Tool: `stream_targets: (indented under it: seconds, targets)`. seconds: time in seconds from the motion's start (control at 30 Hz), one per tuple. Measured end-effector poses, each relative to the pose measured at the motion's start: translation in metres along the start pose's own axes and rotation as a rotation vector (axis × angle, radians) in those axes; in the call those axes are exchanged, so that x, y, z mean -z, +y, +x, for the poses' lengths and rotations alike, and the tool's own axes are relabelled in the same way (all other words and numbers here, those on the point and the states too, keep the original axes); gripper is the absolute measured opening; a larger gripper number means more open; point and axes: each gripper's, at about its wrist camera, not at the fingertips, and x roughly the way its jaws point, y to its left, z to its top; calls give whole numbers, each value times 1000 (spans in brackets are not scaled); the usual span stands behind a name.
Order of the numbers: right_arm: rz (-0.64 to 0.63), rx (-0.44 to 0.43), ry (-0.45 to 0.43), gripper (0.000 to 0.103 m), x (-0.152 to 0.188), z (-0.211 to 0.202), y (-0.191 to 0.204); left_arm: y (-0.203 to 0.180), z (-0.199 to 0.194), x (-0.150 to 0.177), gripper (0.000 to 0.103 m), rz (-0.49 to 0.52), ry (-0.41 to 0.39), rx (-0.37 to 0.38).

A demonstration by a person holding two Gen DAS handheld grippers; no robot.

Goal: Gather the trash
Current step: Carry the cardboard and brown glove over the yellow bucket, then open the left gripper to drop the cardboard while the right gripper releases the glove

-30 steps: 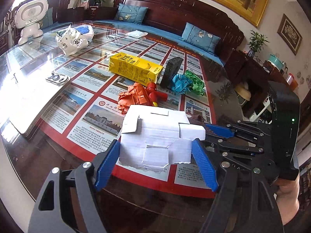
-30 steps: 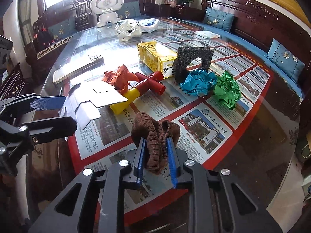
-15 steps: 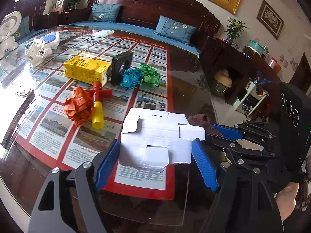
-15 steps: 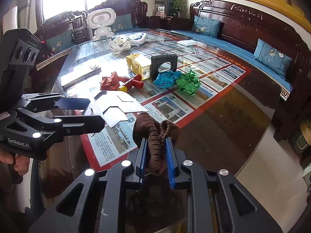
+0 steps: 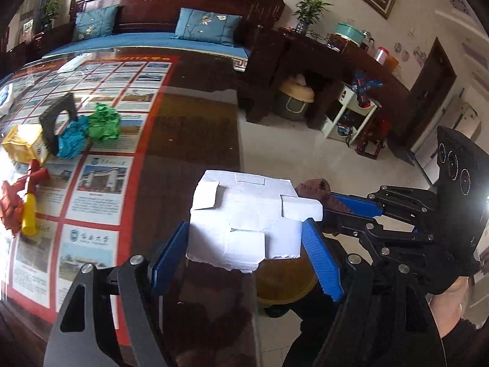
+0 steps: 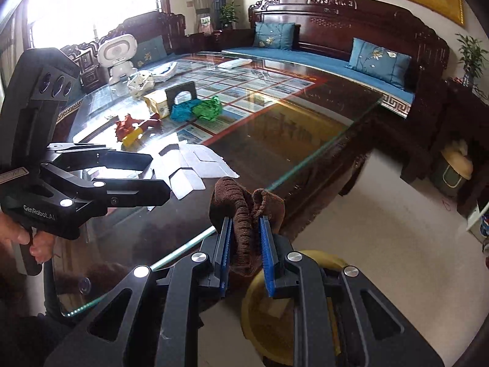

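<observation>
My left gripper [image 5: 244, 238] is shut on a flattened white cardboard box [image 5: 244, 217] and holds it above the table's glass edge; the box also shows in the right wrist view [image 6: 189, 165]. My right gripper [image 6: 246, 229] is shut on a brown knitted cloth [image 6: 244, 211], held over a yellow bin [image 6: 275, 315] on the floor by the table corner. The bin shows partly under the box in the left wrist view [image 5: 284, 278]. Left on the table are green [image 5: 104, 122] and blue [image 5: 71, 140] paper balls, an orange paper wad [image 5: 9, 205] and a yellow carton [image 5: 23, 143].
A black foam arch [image 5: 56, 122] and a red-and-yellow plastic toy [image 5: 30, 202] lie among the trash. A white robot toy [image 6: 117, 55] and a white bag [image 6: 140, 82] stand at the table's far end. A dark wooden sofa [image 6: 336, 39] lines the wall; tiled floor [image 6: 382, 244] lies right.
Both grippers have swung right, off the table's middle toward its corner, carrying the white box and the brown cloth. The yellow bin on the floor has come into view below them.
</observation>
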Motion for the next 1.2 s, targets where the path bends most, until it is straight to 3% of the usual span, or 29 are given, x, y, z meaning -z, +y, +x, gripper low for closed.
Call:
stream_targets:
  seconds: [0.23, 0.57, 0.87, 1.2]
  targets:
    - [68, 61, 29, 18, 36, -17, -47, -55, 50, -5, 76, 65, 69, 60]
    - [142, 93, 70, 18, 75, -23, -100, -103, 118, -11, 76, 181, 190, 74]
    - [188, 96, 89, 18, 92, -19, -128, -114, 165, -9, 76, 191, 294, 82]
    - [197, 84, 103, 18, 95, -11, -137, -117, 192, -7, 79, 185, 345, 72]
